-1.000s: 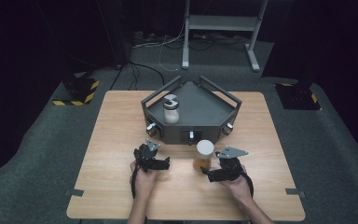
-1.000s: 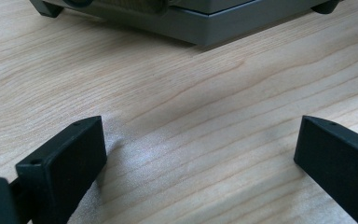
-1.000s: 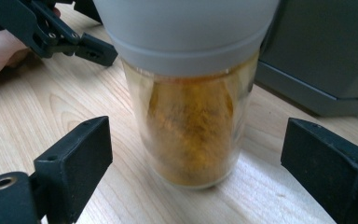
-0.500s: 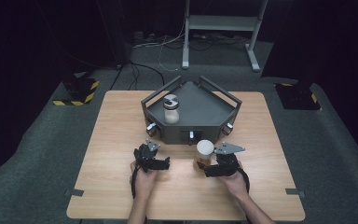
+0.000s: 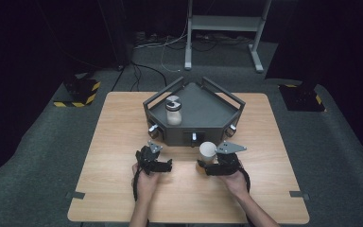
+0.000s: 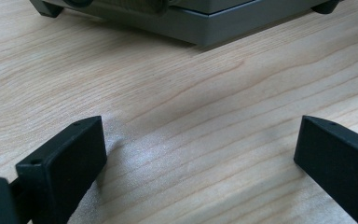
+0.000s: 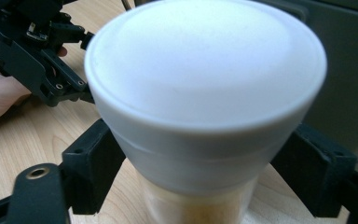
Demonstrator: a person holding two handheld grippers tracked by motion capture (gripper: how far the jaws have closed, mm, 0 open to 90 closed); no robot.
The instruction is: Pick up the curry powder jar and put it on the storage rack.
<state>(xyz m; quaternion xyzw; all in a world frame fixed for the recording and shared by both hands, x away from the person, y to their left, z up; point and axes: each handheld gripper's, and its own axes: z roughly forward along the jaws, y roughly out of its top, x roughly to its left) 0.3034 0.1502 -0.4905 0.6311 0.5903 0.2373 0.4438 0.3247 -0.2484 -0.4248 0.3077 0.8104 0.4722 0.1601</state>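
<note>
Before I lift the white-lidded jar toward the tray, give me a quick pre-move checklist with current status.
1. Right tool closed on the jar: ok; its jaws sit against the jar below the white lid.
2. Jar upright: ok in the high view.
3. Left tool out of the way: ok; open over bare table, holding nothing.
4. Free space in the tray: ok; one other jar stands at its left side, the rest looks bare.
5. Lid screwed tight: cannot tell.
6. Jar bottom off the table: cannot tell.
</note>
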